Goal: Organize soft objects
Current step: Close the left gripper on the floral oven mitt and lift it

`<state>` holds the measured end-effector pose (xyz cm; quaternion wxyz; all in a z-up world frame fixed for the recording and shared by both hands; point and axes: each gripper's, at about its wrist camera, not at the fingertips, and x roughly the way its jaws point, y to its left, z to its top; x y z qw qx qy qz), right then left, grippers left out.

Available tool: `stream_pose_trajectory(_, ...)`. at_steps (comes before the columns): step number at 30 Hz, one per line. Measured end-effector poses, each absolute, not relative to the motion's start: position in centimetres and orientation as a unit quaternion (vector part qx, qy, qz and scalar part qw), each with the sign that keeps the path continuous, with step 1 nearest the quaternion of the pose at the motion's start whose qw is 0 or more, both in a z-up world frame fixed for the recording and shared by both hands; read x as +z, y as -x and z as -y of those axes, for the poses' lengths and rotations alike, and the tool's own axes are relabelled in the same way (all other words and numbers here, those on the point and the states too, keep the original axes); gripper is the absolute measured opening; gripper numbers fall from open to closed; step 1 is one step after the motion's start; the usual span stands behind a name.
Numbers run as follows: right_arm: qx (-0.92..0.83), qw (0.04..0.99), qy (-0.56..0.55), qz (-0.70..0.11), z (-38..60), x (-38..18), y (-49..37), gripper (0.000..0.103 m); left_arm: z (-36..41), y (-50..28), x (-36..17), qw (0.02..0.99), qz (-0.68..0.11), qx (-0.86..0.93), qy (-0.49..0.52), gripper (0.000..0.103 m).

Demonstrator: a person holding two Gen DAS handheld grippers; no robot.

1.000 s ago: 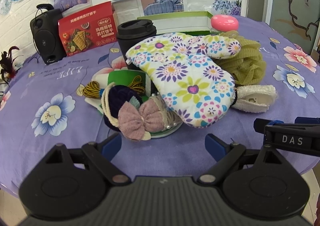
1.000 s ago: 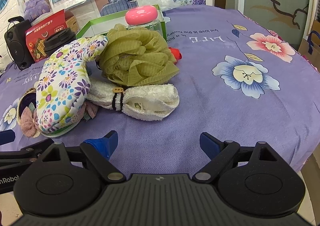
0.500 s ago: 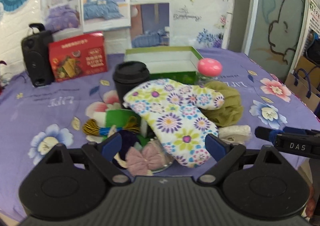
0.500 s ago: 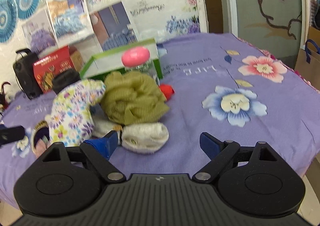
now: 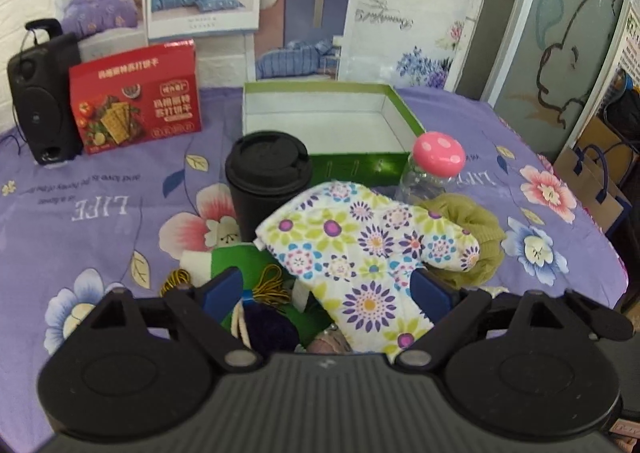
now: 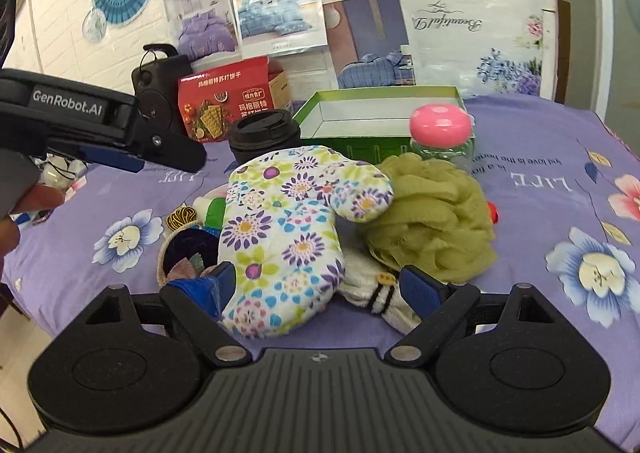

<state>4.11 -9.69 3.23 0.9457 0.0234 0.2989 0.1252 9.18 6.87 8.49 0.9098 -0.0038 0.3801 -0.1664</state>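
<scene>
Left tool (image 5: 326, 287): blue pads spread wide, nothing between them, held above the heap of soft things. Right tool (image 6: 316, 285): pads likewise spread and empty, above the near edge of the same heap. The left tool's black arm shows at upper left in the right wrist view.

Floral oven mitt (image 5: 360, 261) lies on top of the heap, thumb toward the olive bath pouf (image 6: 432, 225), which sits just beside it on the right. White fuzzy headband (image 6: 376, 289) pokes out from under the mitt's cuff. At the mitt's left: green felt piece (image 5: 236, 257), yellow cord (image 5: 272, 285), dark yarn hair tie (image 6: 188, 245).

Behind the heap: black lidded cup (image 5: 268, 177), clear jar with pink spotted cap (image 5: 436, 165), open green box (image 5: 324, 121), white inside. Farther back, red cracker box (image 5: 136, 97) and black speaker (image 5: 40, 97). Surface (image 5: 100, 189) wears a purple flowered cloth.
</scene>
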Motion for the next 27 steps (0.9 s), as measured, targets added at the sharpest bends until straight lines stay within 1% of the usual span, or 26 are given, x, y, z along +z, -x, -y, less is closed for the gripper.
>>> stream_pose_trajectory(6,0.157,0.934,-0.038,-0.320,9.0,2.5,-6.1,0.076,-5.4,-12.2,6.3,0.886,-0.423,-0.185,0.032,0.091)
stream_pose_trajectory(12,0.162,0.932,-0.021,-0.324,7.9,1.7,-7.0,0.076,-5.4,-14.1,4.3,0.869,-0.459,-0.174,0.056,0.091)
stream_pose_trajectory(19,0.196,0.920,-0.042,-0.336,7.9,0.6,-8.2,0.076,-4.4,-15.8,3.4,0.866,-0.470,-0.163,0.051,0.092)
stream_pose_trajectory(27,0.172,0.931,-0.013,-0.322,6.7,0.8,-8.0,0.076,-4.3,-16.2,3.0,0.863,-0.475,-0.161,0.056,0.092)
